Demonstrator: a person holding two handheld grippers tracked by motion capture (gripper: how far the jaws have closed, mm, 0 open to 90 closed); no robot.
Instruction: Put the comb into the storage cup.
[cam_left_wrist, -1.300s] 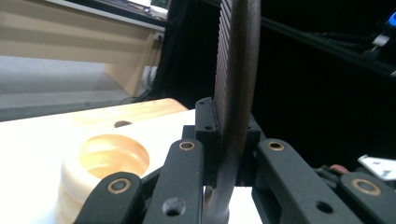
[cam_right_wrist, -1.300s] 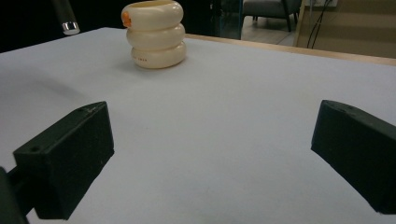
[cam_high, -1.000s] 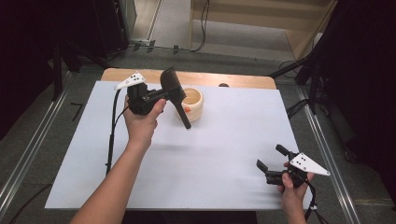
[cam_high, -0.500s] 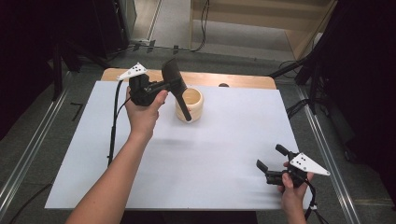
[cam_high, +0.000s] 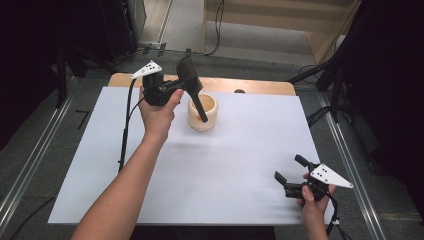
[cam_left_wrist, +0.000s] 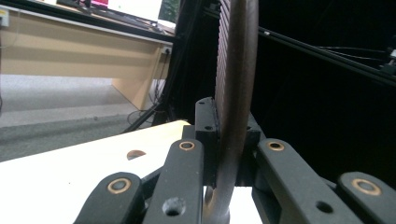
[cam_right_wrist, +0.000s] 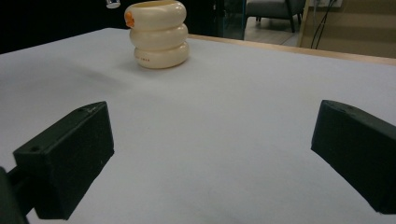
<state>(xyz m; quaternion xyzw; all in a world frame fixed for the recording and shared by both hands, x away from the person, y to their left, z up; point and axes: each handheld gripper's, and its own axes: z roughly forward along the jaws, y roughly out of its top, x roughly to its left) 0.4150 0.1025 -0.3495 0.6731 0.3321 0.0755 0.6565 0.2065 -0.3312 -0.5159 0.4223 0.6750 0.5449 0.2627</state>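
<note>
My left gripper is shut on a dark hairbrush, held up over the far middle of the white table cover. The brush's handle slants down across a cream ringed cup, and its tip hangs by the cup's rim. In the left gripper view the ribbed brush head rises upright between the pads of my left gripper. My right gripper rests low at the near right, open with nothing between its fingers. In the right gripper view the cup stands far ahead of my right gripper.
The wooden table edge runs along the far side and has a small hole. Metal rails flank the table on both sides. A black cable trails from the left gripper across the cover.
The left hand has carried the brush toward the far side and slightly up, so the handle now crosses the cup. The right gripper has stayed put.
</note>
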